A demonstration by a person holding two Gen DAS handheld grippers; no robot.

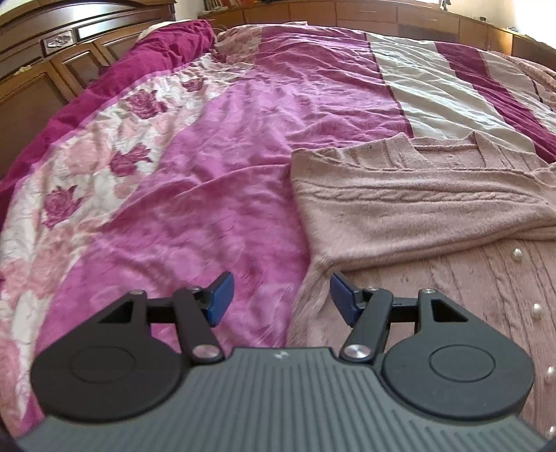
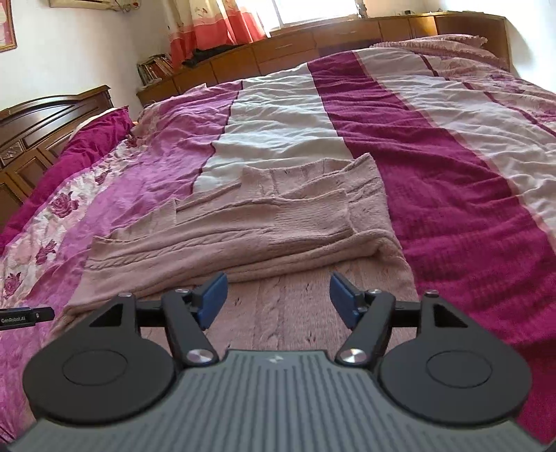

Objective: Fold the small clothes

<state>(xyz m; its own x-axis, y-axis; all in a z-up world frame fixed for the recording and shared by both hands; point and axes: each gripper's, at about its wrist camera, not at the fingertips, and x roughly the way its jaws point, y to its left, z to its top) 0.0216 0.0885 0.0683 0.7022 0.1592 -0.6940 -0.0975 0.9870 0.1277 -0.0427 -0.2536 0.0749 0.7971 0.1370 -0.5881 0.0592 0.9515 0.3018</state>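
We are holding the left gripper with its two blue pads spread wide apart and nothing between them. It is hovering over the left edge of the dusty-pink cable-knit cardigan, where the knit is meeting the pink velvety blanket. We are holding the right gripper in the same way, blue pads parted and gripping nothing, above the flat near part of the cardigan.

The cardigan is lying on the bed, with its sleeves folded across the body in layers. Small white pearl buttons are running down its near right part in the left view. Under it the bedspread with magenta and cream stripes is lying. Further left, a rose-printed quilt is reaching the dark carved wooden headboard. Beyond the bed, a low wooden cabinet is standing under orange curtains.
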